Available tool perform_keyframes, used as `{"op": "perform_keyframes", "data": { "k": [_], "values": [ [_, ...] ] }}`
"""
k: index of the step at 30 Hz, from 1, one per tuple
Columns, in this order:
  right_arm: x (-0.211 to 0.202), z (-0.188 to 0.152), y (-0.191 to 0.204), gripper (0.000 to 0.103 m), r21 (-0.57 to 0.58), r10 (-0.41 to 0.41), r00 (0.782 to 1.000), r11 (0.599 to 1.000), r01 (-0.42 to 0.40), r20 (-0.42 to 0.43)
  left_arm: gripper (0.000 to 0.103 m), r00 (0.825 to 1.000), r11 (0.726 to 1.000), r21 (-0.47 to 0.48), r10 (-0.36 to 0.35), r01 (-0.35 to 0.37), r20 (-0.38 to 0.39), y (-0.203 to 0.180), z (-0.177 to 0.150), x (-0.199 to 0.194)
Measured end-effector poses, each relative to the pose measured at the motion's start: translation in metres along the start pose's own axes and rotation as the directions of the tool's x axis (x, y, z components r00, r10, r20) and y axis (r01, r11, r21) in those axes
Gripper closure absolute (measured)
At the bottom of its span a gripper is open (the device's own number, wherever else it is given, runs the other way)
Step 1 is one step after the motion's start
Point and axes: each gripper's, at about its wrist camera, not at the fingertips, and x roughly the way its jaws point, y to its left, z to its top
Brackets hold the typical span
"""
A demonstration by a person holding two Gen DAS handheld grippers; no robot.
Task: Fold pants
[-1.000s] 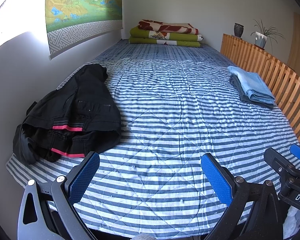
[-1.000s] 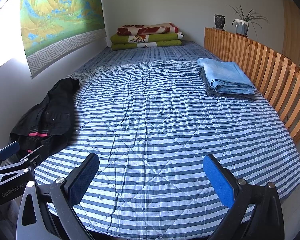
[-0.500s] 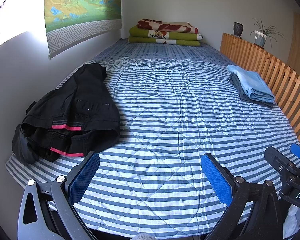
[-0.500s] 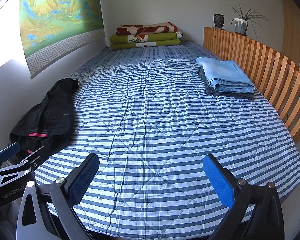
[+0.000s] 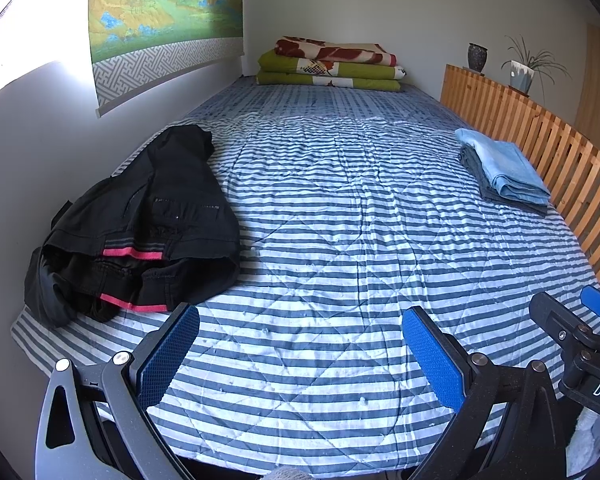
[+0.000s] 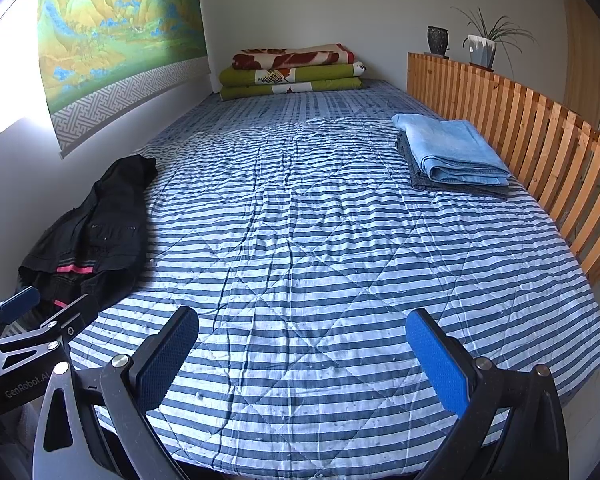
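Through the left wrist camera I see my left gripper [image 5: 300, 344] hovering over the near end of the bed [image 5: 340, 240], its jaws spread wide with nothing between the blue pads [image 5: 168, 356]. The black pants [image 5: 140, 224] lie crumpled at the bed's left edge against the wall, pink stripes showing at the waistband, just beyond and left of my left pad. A folded light-blue cloth [image 5: 504, 168] sits on a grey one near the wooden slatted rail [image 5: 540, 140] on the right, and folded blankets [image 5: 332, 64] are stacked at the far end. The tip of my right gripper [image 5: 580, 332] pokes in at the lower right. Through the right wrist camera, the right gripper [image 6: 302, 344] also hangs over the striped quilt [image 6: 320, 240] with jaws spread and empty. The pants [image 6: 96, 232] lie well off to the left by the wall, and my left gripper [image 6: 24, 328] shows at the lower left, close to their waistband end. The blue cloth [image 6: 452, 148] rests to the right beside the rail [image 6: 520, 120].
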Motion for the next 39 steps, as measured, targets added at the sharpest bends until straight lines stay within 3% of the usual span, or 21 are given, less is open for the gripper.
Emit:
{"op": "perform_keyframes", "data": {
  "k": [8, 21, 28, 39],
  "values": [
    [0.003, 0.004, 0.009, 0.001, -0.049, 0.005, 1.0, 0.999, -0.004, 0.017, 0.0, 1.0, 1.0, -0.018, 0.014, -0.014, -0.006, 0.008, 0.0, 0.005],
    [0.023, 0.034, 0.049, 0.001, -0.137, 0.078, 0.997, 0.988, -0.074, 0.025, 0.0, 0.997, 0.996, -0.062, 0.07, -0.071, -0.009, 0.042, 0.006, 0.01],
    [0.04, 0.06, 0.084, 0.001, -0.191, 0.159, 0.987, 0.97, -0.151, 0.029, 0.0, 0.995, 0.991, -0.094, 0.095, -0.097, -0.026, 0.07, 0.005, 0.019],
    [0.08, 0.084, 0.157, 0.005, -0.252, 0.295, 0.954, 0.921, -0.296, -0.045, 0.0, 0.99, 0.977, -0.164, 0.126, -0.134, -0.057, 0.128, -0.002, 0.041]
  ]
}}
